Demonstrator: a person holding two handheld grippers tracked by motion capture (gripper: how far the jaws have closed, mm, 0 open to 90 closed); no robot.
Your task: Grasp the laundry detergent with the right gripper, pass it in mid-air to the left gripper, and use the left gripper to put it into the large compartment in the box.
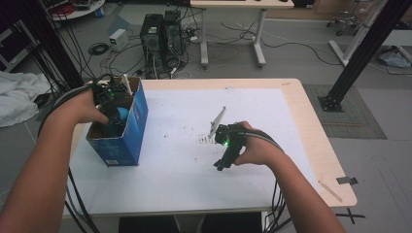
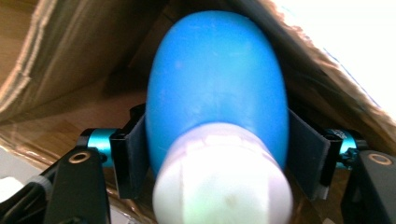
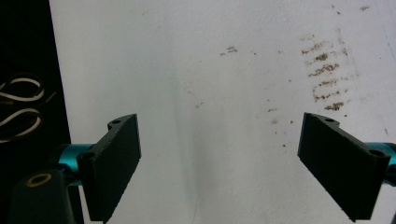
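My left gripper [image 1: 116, 122] reaches down into an open blue cardboard box [image 1: 133, 127] at the table's left side. It is shut on a blue egg-shaped object [image 2: 217, 79] with a white end [image 2: 223, 179]; both jaws press its sides inside the brown box interior [image 2: 70, 60]. A bit of that blue object [image 1: 123, 114] peeks out in the high view. My right gripper [image 1: 221, 165] hovers over the white sheet [image 1: 184, 165] near the table's middle. Its fingers [image 3: 116, 158] stand wide apart, open, with nothing between them.
Brown crumbs and smudges [image 3: 324, 70] dot the white sheet [image 3: 210, 93]. A white flap [image 1: 127, 83] sticks up from the box. A thin stick [image 1: 330, 191] and black tape [image 1: 348, 180] lie at the wooden table's [image 1: 316, 145] right edge. Computer towers [image 1: 160, 34] and cables sit on the floor behind.
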